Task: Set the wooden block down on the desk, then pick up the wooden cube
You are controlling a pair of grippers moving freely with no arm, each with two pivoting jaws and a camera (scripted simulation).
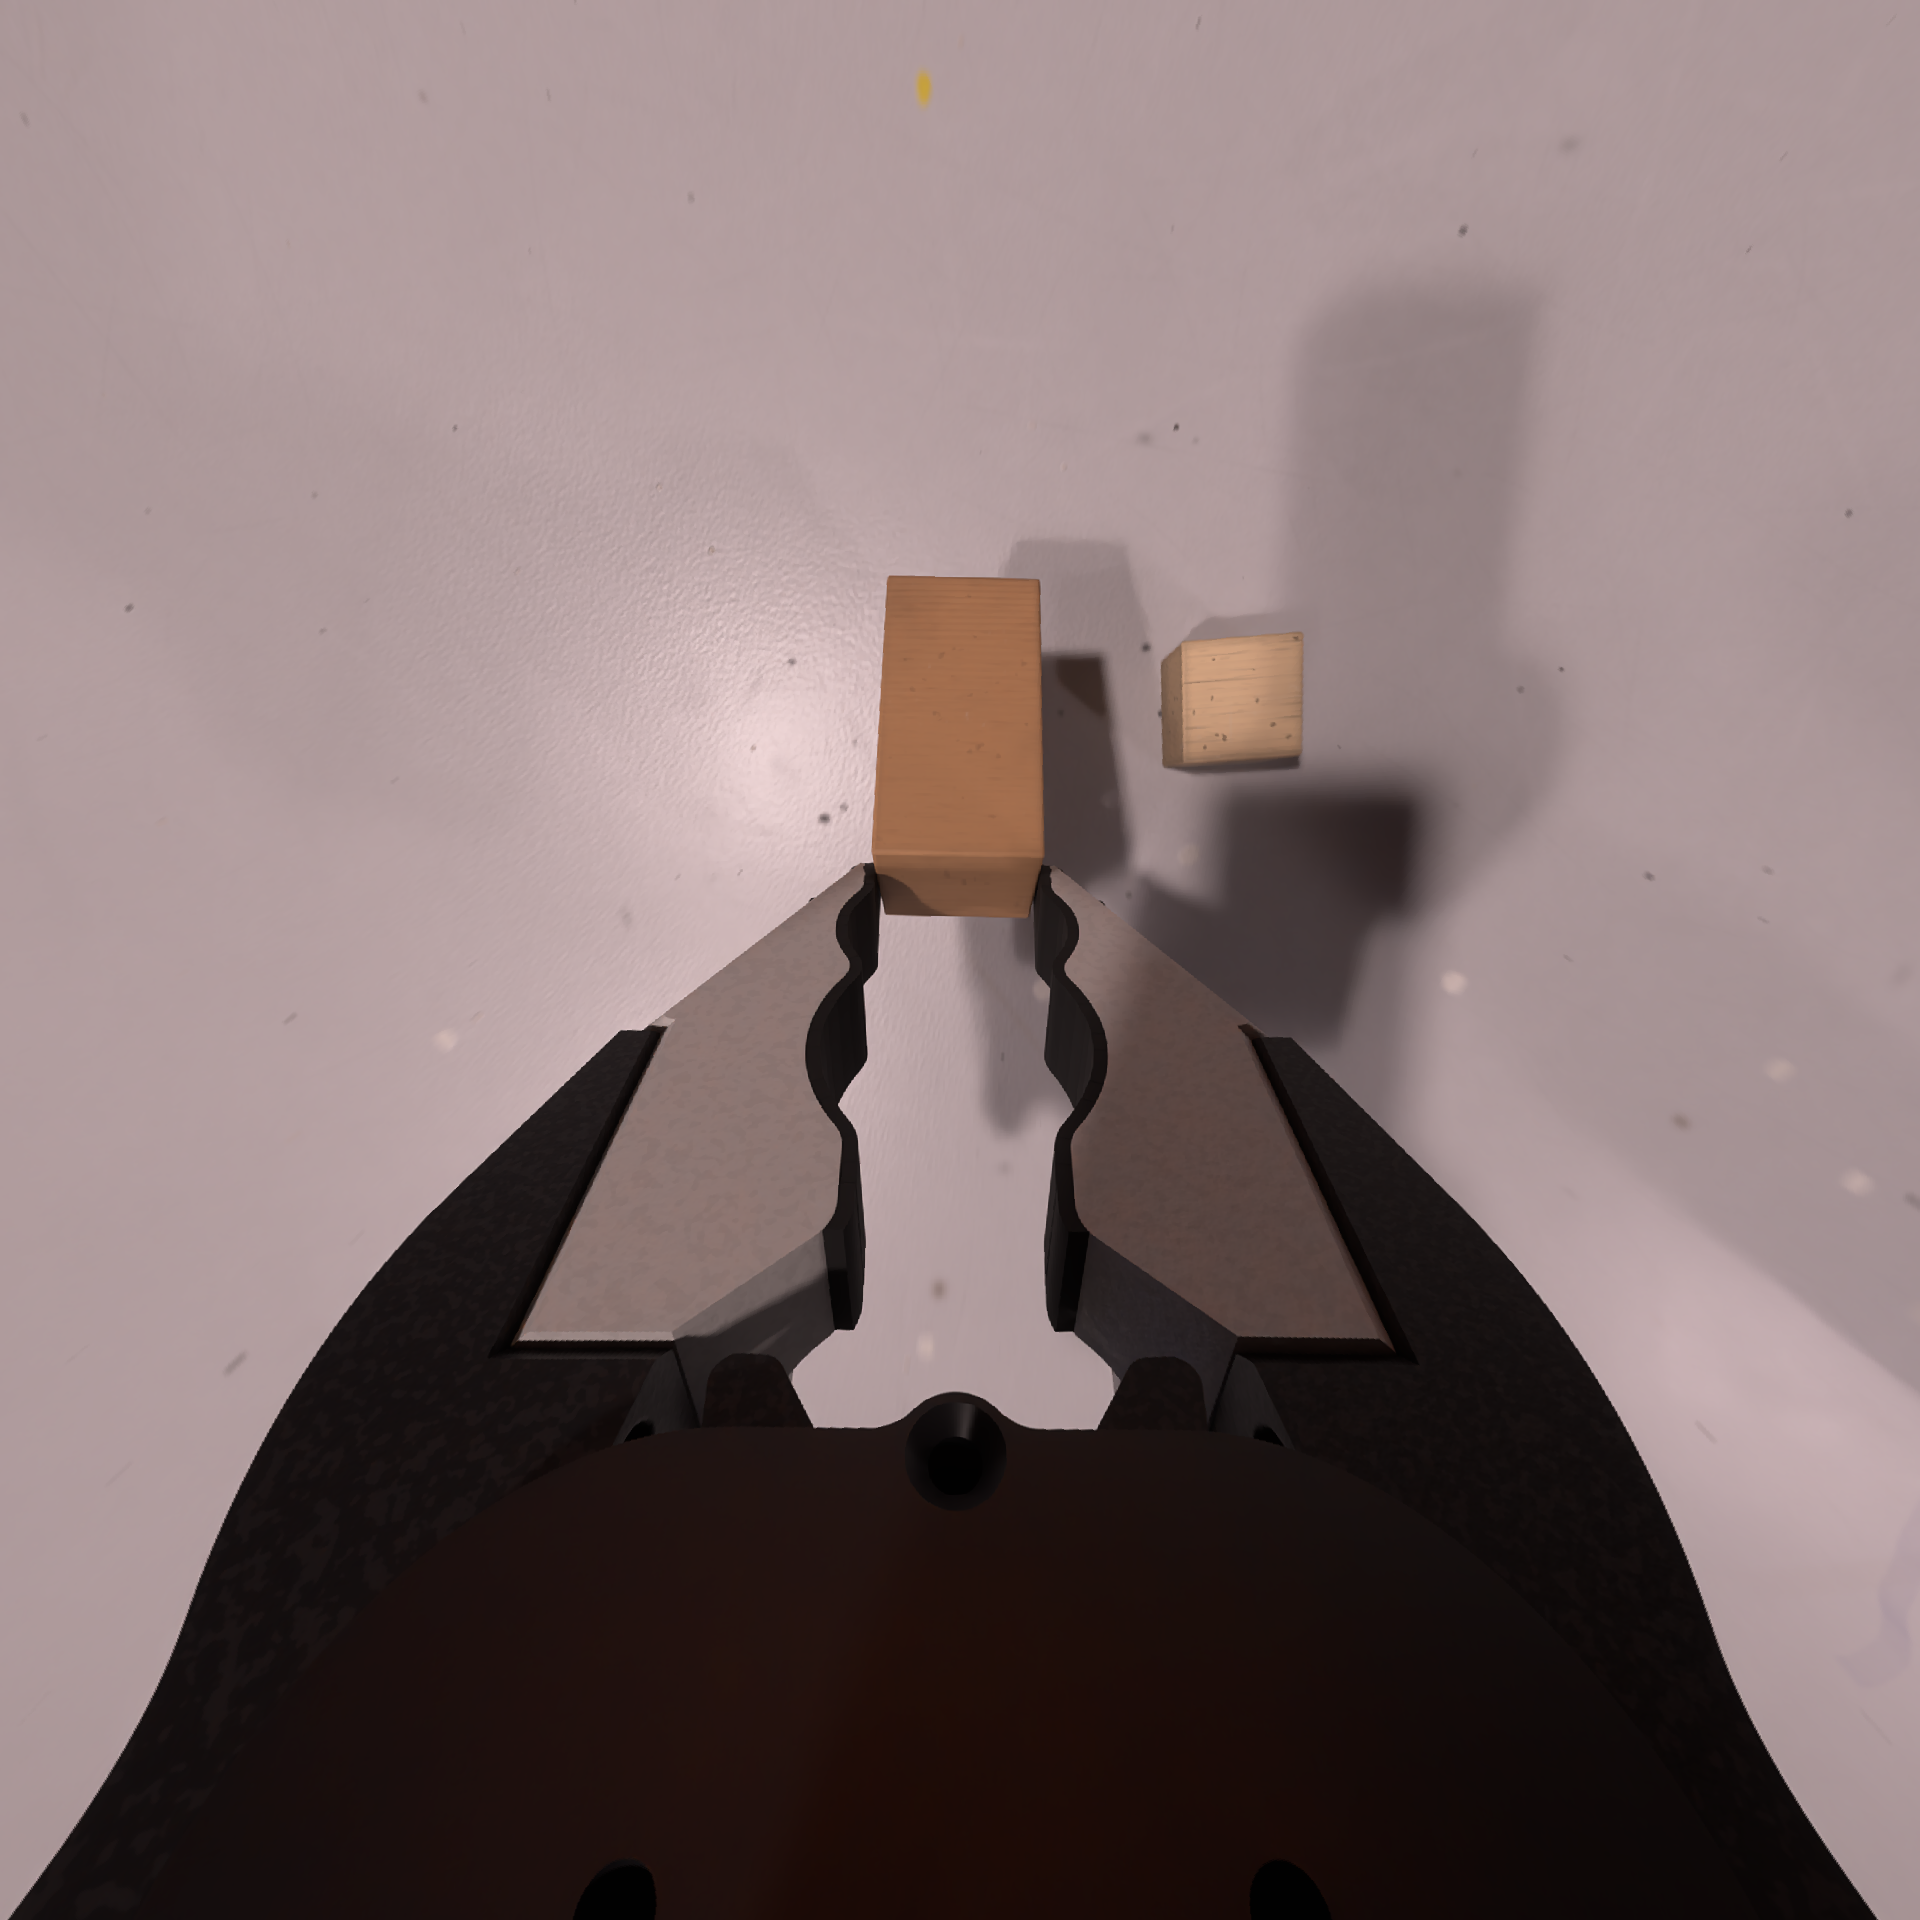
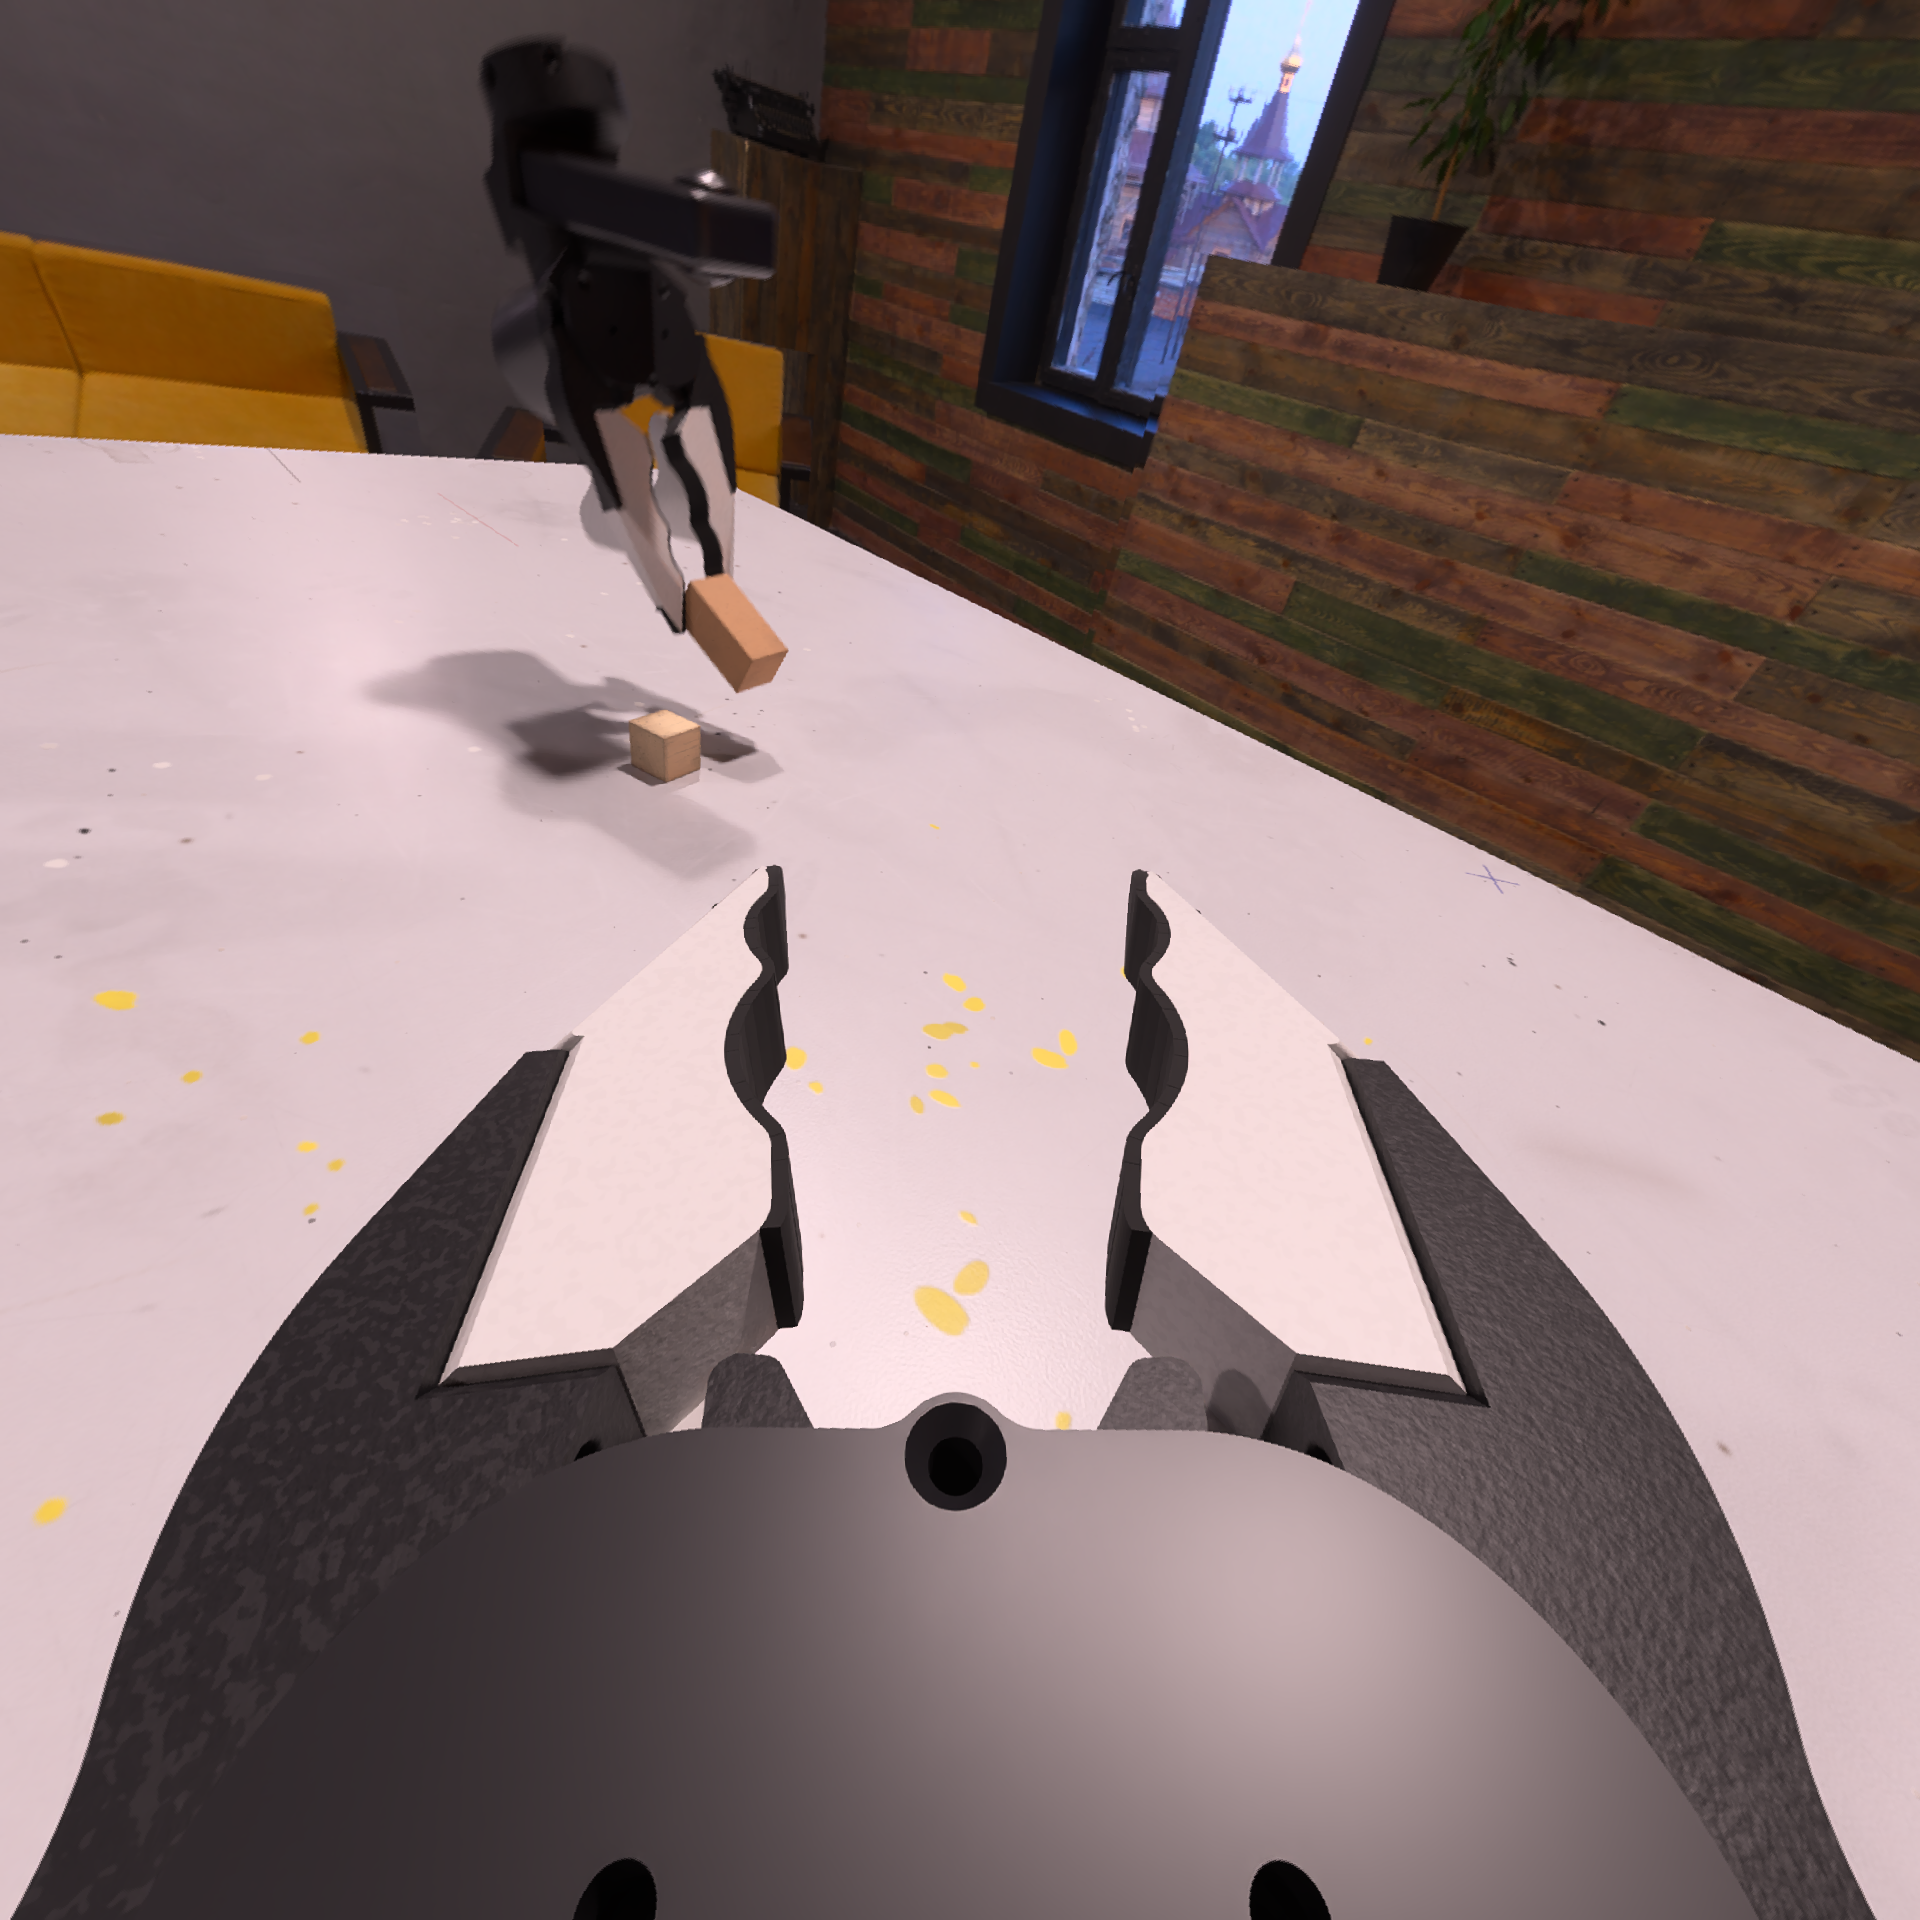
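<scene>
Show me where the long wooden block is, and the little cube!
wooden block [image 1: 958, 717], left wrist view, on its broad top face.
wooden cube [image 2: 663, 744], right wrist view, on its front face.

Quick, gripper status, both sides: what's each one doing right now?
Left gripper: closed on one end of the wooden block, held above the desk.
Right gripper: open, holding nothing.
</scene>
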